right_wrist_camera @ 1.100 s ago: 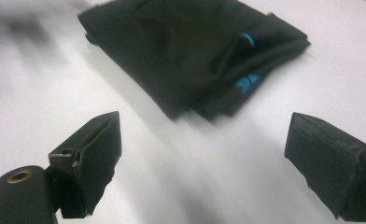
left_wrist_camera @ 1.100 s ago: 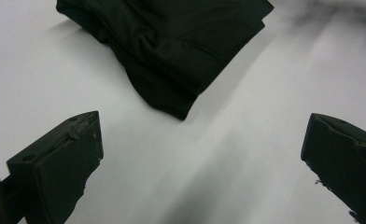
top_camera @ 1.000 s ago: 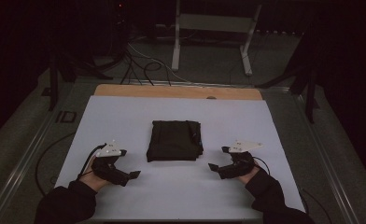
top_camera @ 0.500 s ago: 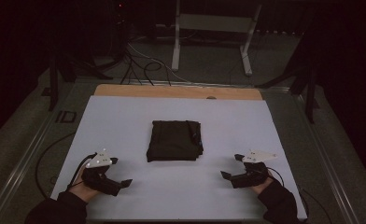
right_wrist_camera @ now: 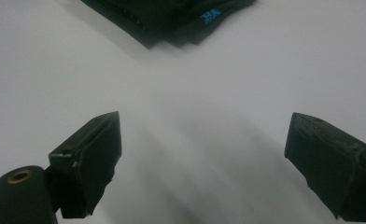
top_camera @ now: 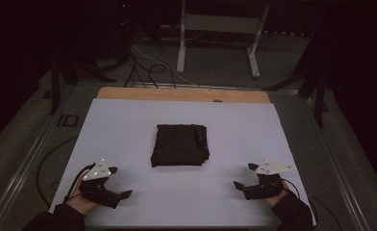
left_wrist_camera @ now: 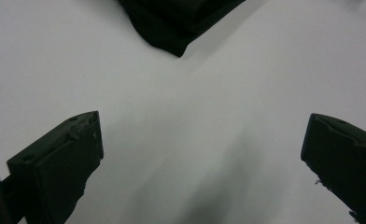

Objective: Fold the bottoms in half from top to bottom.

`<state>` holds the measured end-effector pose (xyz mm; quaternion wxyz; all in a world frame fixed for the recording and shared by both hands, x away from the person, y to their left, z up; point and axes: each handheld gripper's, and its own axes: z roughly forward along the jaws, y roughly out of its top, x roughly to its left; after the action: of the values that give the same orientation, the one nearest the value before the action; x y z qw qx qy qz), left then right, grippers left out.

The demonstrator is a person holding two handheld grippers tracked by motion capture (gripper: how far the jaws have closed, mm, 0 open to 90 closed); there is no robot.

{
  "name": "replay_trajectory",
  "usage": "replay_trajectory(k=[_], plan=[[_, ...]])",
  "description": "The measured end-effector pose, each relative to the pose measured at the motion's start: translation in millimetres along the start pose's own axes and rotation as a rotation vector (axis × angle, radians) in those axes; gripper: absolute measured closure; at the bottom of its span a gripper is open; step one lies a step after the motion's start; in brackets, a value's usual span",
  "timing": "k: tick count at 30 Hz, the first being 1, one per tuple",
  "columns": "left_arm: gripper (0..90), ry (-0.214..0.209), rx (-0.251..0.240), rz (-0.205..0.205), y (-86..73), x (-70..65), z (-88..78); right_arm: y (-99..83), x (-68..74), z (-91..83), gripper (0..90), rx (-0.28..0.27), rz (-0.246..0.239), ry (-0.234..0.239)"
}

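Black folded cloth lay flat near the centre of the white counter, slightly toward its far edge, touching neither tool. Left tool rested low near the counter's near left corner, held in a hand, jaws spread wide apart with nothing between them. Right tool sat near the near right corner, jaws likewise parted and empty. Both tools pointed inward, well apart from the cloth. In the right gripper view, a small blue mark showed on the cloth's edge.
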<state>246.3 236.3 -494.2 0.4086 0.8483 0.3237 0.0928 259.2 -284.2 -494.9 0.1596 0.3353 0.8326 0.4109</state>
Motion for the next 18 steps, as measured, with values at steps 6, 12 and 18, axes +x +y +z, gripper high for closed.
replay_trajectory(k=[6,12,18], plan=[[0.0,-0.004,-0.02,-0.008,0.9,-0.1,-0.8,0.3,-0.4,3.6,11.0,-0.006,-0.009,0.012],[0.0,-0.014,-0.031,-0.013,1.8,-1.7,0.1,2.6,0.3,8.0,11.0,-0.004,-0.013,0.02],[0.0,-0.024,-0.037,-0.008,3.5,-5.3,3.5,4.8,0.9,8.7,11.2,-0.012,-0.014,0.02]])
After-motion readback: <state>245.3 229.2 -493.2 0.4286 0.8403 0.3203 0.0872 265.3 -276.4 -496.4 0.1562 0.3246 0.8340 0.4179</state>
